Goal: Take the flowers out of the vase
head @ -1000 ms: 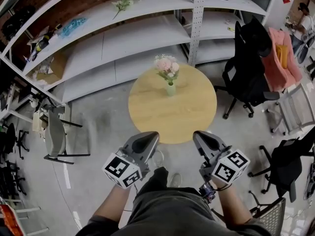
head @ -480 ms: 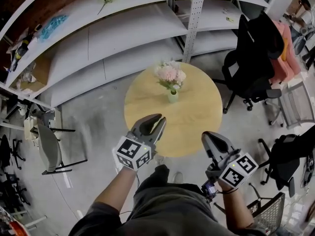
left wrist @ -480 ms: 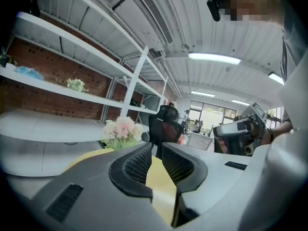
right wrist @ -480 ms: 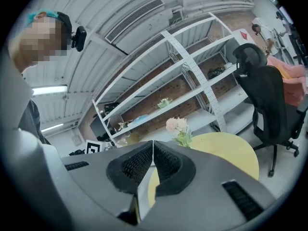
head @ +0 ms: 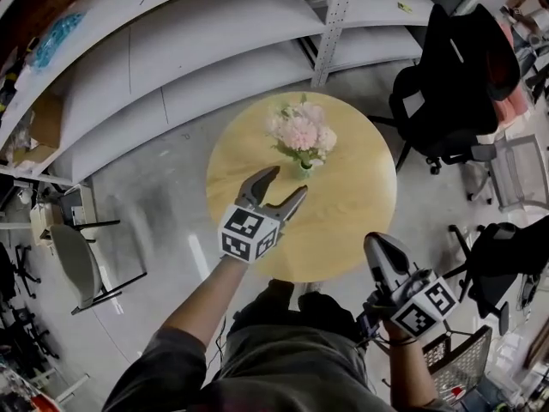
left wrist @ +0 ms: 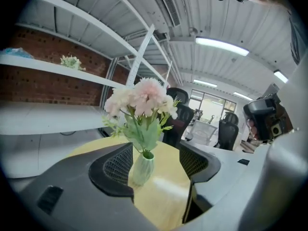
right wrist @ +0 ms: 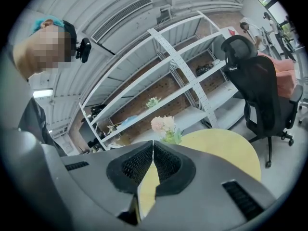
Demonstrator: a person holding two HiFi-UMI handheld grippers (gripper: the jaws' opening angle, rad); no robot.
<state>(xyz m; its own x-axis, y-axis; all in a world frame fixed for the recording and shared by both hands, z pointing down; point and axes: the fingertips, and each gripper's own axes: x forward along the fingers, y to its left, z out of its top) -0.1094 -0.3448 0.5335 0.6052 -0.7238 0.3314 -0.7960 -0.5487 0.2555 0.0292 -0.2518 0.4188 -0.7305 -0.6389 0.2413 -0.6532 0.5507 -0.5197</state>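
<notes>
A round wooden table point(head: 360, 204) stands on a grey concrete floor point(head: 163, 204). Behind it, white metal shelves point(head: 197, 58) run along a brick wall point(left wrist: 53, 88). A black office chair point(head: 455, 75) stands right of the table and a grey chair point(head: 73, 264) well to its left. Strip lights point(left wrist: 221, 46) glow on the ribbed ceiling point(left wrist: 144, 13).

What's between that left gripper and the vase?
Only bare tabletop, in the left gripper view. The left gripper, jaws opening and empty, faces the vase.
</notes>
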